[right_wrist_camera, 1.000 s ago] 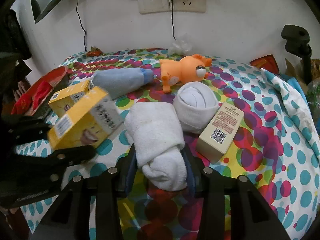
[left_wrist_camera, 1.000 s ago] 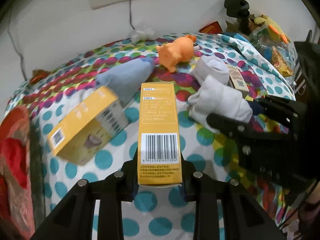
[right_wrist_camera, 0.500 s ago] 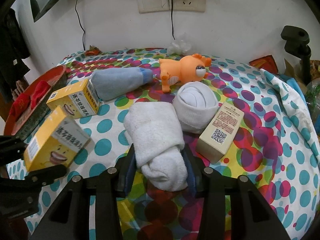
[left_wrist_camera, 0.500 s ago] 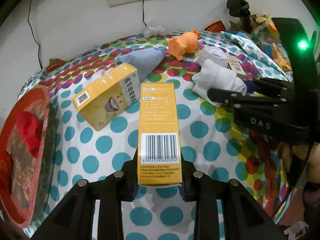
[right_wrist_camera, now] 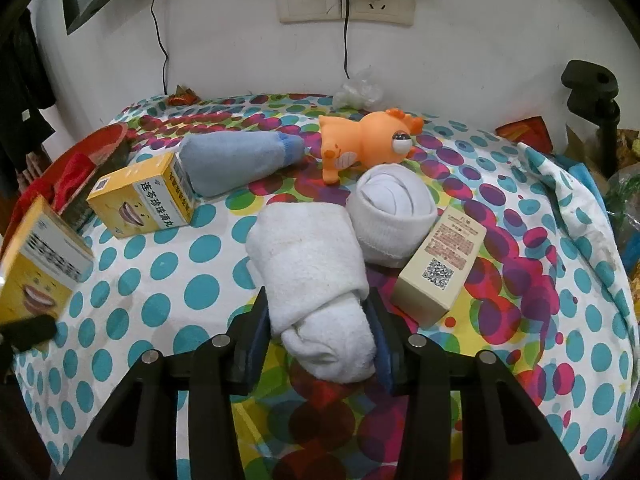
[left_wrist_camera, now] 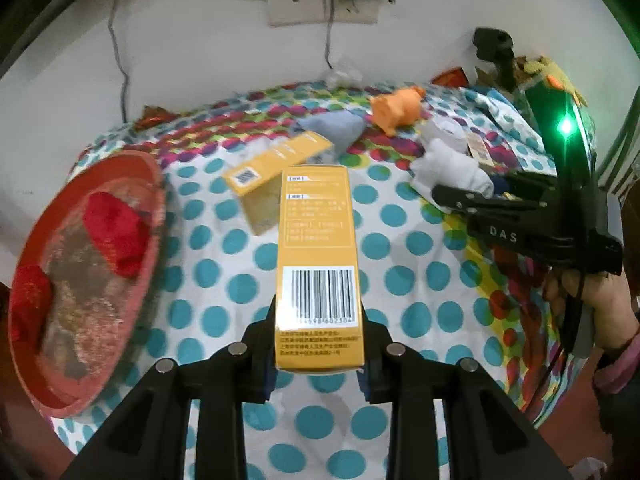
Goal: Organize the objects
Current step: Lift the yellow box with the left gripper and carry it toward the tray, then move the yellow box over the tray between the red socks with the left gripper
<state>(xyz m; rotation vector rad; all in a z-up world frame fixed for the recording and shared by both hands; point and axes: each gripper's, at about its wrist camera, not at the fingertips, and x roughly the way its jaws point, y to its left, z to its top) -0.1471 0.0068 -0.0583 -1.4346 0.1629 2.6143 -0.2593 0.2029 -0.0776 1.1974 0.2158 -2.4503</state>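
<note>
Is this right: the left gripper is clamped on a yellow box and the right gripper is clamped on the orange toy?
Not quite. The right gripper is clamped on the rolled white towel, as the right wrist view shows; the orange toy lies untouched farther back. The left gripper does hold the yellow box.

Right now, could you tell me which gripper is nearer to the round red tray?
Left. The left gripper, shut on a yellow box, hangs just beside the red tray. The right gripper, shut on a white rolled towel, is farther across the table.
</note>
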